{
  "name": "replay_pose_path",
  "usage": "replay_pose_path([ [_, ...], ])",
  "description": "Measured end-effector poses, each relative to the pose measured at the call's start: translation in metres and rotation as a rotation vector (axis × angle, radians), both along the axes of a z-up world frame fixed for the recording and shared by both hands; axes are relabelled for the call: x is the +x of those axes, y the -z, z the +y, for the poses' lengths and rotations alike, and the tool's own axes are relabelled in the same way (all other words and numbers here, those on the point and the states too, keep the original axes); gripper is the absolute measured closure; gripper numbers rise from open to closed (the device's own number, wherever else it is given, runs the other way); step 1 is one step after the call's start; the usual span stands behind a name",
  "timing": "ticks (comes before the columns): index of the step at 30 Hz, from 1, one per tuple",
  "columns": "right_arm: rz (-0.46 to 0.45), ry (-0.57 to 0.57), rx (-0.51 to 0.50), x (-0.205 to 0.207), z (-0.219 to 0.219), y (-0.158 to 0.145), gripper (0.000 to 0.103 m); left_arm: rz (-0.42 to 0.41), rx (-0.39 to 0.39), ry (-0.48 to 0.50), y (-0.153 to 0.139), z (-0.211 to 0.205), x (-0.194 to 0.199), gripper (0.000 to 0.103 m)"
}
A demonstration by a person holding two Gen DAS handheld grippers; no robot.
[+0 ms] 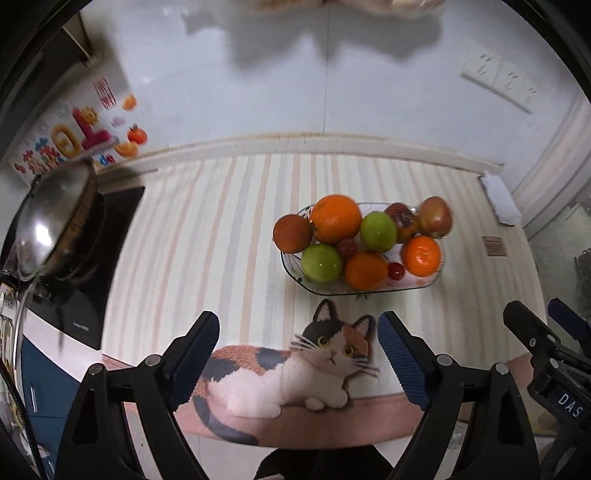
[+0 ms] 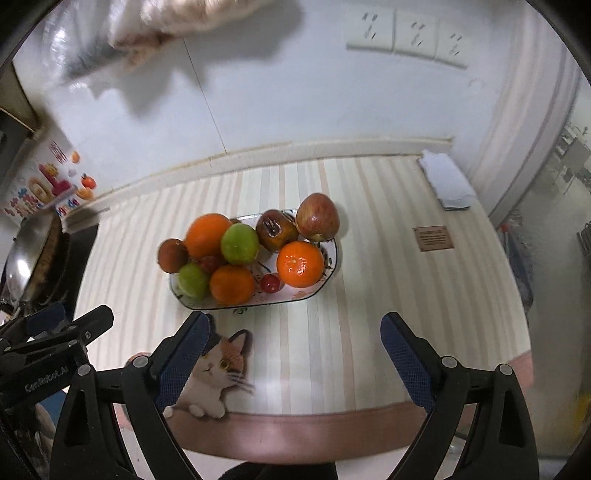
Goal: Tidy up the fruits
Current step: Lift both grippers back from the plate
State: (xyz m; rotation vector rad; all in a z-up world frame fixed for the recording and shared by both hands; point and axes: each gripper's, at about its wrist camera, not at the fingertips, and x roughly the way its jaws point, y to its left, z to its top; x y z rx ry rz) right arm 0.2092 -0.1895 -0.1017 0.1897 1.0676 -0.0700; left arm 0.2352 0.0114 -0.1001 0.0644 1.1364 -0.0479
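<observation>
A shallow white oval plate (image 1: 424, 286) (image 2: 325, 275) on the striped counter holds a heap of fruit: oranges (image 1: 335, 218) (image 2: 299, 264), green apples (image 1: 321, 263) (image 2: 240, 243), a red apple (image 1: 436, 217) (image 2: 317, 217), a brown fruit (image 1: 292, 233) (image 2: 172, 255), a dark wrinkled fruit (image 2: 276, 229) and small red cherries (image 1: 396, 270) (image 2: 270, 282). My left gripper (image 1: 297, 345) is open and empty, in front of the plate. My right gripper (image 2: 293, 345) is open and empty, in front of the plate's right end.
A steel wok (image 1: 51, 218) (image 2: 29, 254) sits on a black cooktop (image 1: 118, 218) at the left. A folded white cloth (image 1: 498, 199) (image 2: 445, 181) lies at the back right. A cat picture (image 1: 295, 373) marks the counter's front edge. The wall with sockets (image 2: 406, 35) stands behind.
</observation>
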Motion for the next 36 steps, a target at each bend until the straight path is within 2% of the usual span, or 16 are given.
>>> replay_pose_path([
  [4, -0.073, 0.02, -0.005, -0.041, 0.003, -0.034, 0.007, -0.07, 0.014, 0.016, -0.03, 0.002, -0.034, 0.015],
  [11, -0.187, 0.001, -0.018, -0.113, 0.008, -0.098, 0.007, -0.176, -0.012, 0.011, -0.08, 0.01, -0.092, 0.015],
  [20, -0.311, -0.071, -0.025, -0.187, 0.013, -0.16, 0.006, -0.284, -0.046, -0.02, -0.124, 0.01, -0.156, 0.015],
  [27, -0.362, -0.121, -0.012, -0.231, 0.011, -0.186, 0.005, -0.332, -0.042, -0.06, -0.142, 0.011, -0.201, 0.015],
  [36, -0.359, -0.175, 0.001, -0.261, 0.008, -0.189, 0.004, -0.319, -0.034, -0.077, -0.139, 0.003, -0.229, 0.015],
])
